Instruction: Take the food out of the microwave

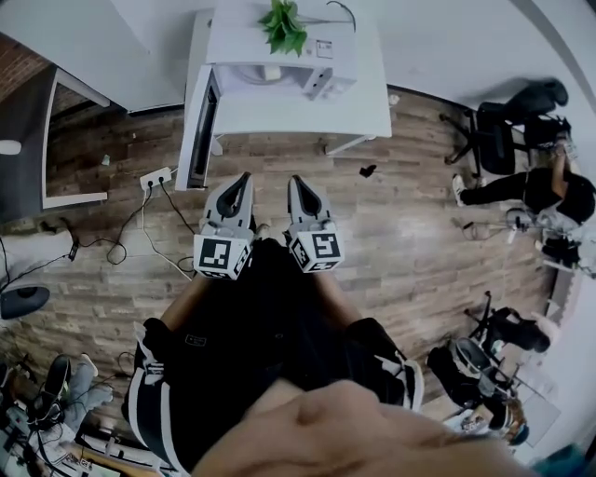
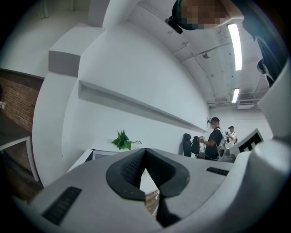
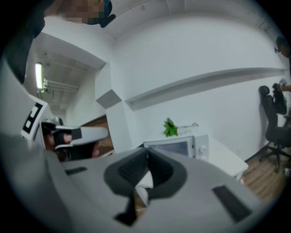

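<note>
A white microwave (image 1: 279, 67) stands on a white table (image 1: 307, 116) at the far side of the room, with a green plant (image 1: 283, 26) on top. Its door looks closed in the right gripper view, where the microwave (image 3: 179, 146) sits under the plant (image 3: 170, 128). No food shows. My left gripper (image 1: 244, 177) and right gripper (image 1: 296, 180) are held side by side over the wooden floor, short of the table, both pointing at it. Each is shut with nothing between its jaws, as seen at the left gripper (image 2: 144, 152) and the right gripper (image 3: 148, 152).
A dark panel (image 1: 201, 130) stands at the table's left end. A power strip (image 1: 155, 177) and cables lie on the floor to the left. An office chair (image 1: 498, 135) and a person (image 1: 549, 191) are at the right, bags (image 1: 470, 368) nearer.
</note>
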Tool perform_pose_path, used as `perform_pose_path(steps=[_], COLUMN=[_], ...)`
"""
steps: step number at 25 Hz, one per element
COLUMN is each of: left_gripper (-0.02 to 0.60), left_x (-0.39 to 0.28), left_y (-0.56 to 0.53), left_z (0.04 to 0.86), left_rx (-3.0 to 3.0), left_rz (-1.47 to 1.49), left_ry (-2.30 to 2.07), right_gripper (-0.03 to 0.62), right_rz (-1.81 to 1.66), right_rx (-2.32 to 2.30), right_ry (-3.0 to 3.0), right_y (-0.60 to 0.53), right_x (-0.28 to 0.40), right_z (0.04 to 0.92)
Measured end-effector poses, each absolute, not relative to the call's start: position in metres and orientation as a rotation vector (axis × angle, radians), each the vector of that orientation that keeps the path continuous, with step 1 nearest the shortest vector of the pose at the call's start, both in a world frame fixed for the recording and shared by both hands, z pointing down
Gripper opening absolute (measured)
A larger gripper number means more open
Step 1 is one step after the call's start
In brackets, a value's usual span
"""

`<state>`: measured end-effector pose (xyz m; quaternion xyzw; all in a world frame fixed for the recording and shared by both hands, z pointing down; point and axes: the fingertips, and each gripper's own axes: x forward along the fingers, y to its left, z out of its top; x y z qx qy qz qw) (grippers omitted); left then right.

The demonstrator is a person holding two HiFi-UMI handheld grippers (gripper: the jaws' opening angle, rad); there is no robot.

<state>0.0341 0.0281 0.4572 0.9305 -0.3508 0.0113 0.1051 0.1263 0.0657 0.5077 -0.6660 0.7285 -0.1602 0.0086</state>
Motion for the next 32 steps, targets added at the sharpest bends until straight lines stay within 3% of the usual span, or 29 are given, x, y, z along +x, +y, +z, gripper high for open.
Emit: perform_pose_path(steps=[18, 32], left_gripper=[0.031, 0.029], left_x=[0.040, 0.056], left_y=[-0.084, -0.134], left_z=[0.451, 0.448], left_rx=[2.725, 2.669], left_rz=[-0.048, -0.099], left_ry=[-0.951, -1.179], right_gripper=[0.032, 0.032], right_rz=[-0.493, -0.487], right_rx=[-2.176, -2.027], right_ry=[2.289, 2.485], right_y=[-0.059, -0.123], right_x=[0.128, 0.145], right_z=[0.511, 0.531])
